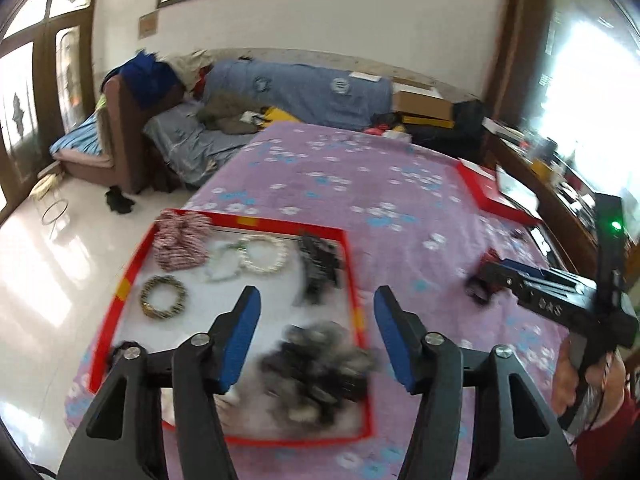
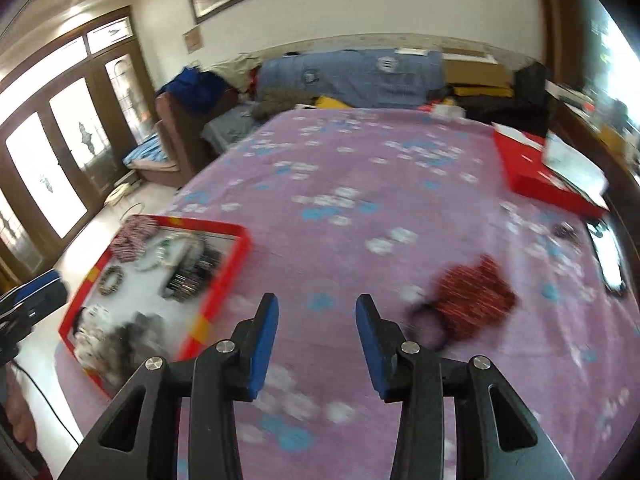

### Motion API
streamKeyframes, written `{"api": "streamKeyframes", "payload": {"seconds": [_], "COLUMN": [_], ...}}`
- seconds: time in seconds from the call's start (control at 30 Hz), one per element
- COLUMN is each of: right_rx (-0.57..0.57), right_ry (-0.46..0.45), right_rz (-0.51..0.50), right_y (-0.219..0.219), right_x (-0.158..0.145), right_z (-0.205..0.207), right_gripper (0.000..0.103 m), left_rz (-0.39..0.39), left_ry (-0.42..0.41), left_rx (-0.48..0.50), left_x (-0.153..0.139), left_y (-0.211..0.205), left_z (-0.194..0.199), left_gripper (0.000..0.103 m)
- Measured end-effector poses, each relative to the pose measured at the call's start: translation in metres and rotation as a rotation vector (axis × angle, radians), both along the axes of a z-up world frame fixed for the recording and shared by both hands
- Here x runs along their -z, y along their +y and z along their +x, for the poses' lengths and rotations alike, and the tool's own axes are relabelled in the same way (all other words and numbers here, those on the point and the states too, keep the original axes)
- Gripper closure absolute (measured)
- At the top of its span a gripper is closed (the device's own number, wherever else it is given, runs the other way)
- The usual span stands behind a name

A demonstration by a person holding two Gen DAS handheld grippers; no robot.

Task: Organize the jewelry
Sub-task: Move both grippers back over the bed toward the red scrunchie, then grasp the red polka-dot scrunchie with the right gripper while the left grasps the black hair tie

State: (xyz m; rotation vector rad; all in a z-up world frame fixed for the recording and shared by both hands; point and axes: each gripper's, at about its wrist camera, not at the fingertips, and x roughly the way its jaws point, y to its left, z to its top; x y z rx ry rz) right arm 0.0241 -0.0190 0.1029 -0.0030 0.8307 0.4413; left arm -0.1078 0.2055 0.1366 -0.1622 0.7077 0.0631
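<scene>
Jewelry lies gathered in a red-rimmed tray (image 1: 352,276) on the purple flowered tabletop (image 1: 360,184): a red-and-white scrunchie (image 1: 182,242), a pearl bracelet (image 1: 262,254), a beaded bracelet (image 1: 164,296), black clips (image 1: 320,268) and a grey furry heap (image 1: 320,364). Well apart on the cloth, a red patterned scrunchie (image 2: 474,300) rests by a black hair tie (image 2: 428,324). Left claw (image 1: 316,332) hangs over the tray, spread and empty. Right claw (image 2: 316,344) hovers above bare cloth, parted, nothing between its pads.
</scene>
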Motion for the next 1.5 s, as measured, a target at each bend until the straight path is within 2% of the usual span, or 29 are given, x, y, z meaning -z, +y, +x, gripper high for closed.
{"api": "streamKeyframes", "payload": {"seconds": [0.17,0.3,0.47,0.67,0.73,0.77,0.93,1.07,1.1,1.13,1.17,1.27,1.4,1.5], "right_rx": [0.113,0.212,0.296,0.290,0.279,0.282,0.305,0.281,0.267,0.257,0.239,0.245,0.326,0.351], "right_ry": [0.015,0.035,0.055,0.100,0.113,0.109,0.136,0.142,0.135,0.130,0.134,0.126,0.103,0.149], "right_rz": [0.010,0.041,0.064,0.095,0.108,0.108,0.113,0.093,0.083,0.083,0.089,0.085,0.025,0.092], "right_y": [-0.073,-0.125,-0.160,-0.158,-0.150,-0.146,-0.131,-0.123,-0.121,-0.120,-0.119,-0.125,-0.144,-0.166], "right_x": [0.009,0.016,0.027,0.047,0.053,0.056,0.077,0.086,0.086,0.085,0.085,0.081,0.077,0.081], "right_z": [-0.006,-0.004,0.004,0.029,0.045,0.052,0.088,0.100,0.101,0.102,0.102,0.100,0.097,0.097], "right_gripper": [0.059,0.059,0.059,0.059,0.052,0.052,0.051,0.051,0.060,0.082,0.092,0.093,0.094,0.093], "left_rz": [0.015,0.014,0.023,0.033,0.035,0.035,0.046,0.062,0.060,0.054,0.046,0.030,0.066,0.091], "left_ry": [0.019,0.040,0.087,0.110,0.118,0.124,0.144,0.157,0.161,0.165,0.168,0.183,0.194,0.206], "left_rx": [0.075,0.099,0.121,0.134,0.134,0.135,0.145,0.153,0.154,0.154,0.155,0.166,0.178,0.192], "left_x": [0.007,0.016,0.031,0.038,0.041,0.042,0.050,0.055,0.057,0.059,0.061,0.068,0.081,0.092], "left_y": [-0.045,-0.066,-0.087,-0.102,-0.106,-0.108,-0.124,-0.136,-0.139,-0.142,-0.146,-0.159,-0.180,-0.192], "left_z": [-0.005,-0.004,0.007,0.018,0.022,0.025,0.043,0.061,0.067,0.074,0.080,0.102,0.128,0.145], "left_gripper": [0.042,0.042,0.042,0.042,0.042,0.042,0.042,0.042,0.042,0.043,0.043,0.043,0.043,0.043]}}
